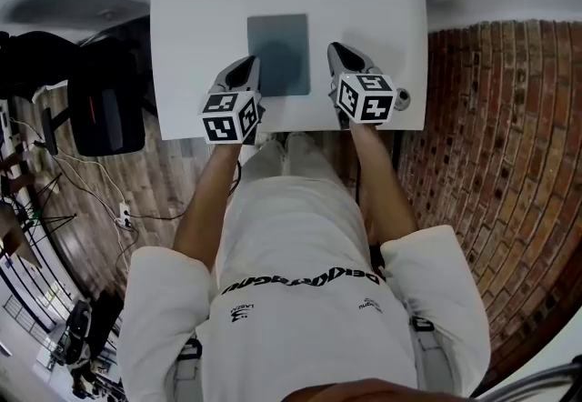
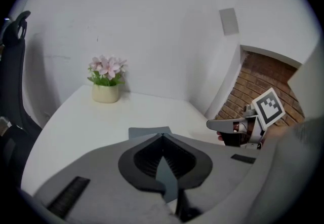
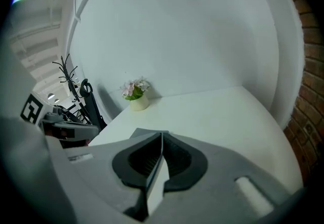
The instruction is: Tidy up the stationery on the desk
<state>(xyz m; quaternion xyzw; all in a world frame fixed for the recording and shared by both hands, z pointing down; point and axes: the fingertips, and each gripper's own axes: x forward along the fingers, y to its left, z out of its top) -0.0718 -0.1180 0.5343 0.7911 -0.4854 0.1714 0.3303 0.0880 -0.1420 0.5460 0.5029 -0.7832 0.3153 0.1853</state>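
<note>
The grey pad (image 1: pixel 278 53), lengthwise toward 12 o'clock, is flanked equally by the closed, empty left tongs (image 1: pixel 247 65) and right tongs (image 1: pixel 336 51).

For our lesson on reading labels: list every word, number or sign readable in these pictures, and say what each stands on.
No text can be read for certain.
Black stylised lettering across the person's white shirt: upside down, not legible.
Two small black prints below it: too small.
Square black-and-white markers on the cubes of the left gripper and right gripper: patterns, no words.
Grey rectangular pad: blank.
</note>
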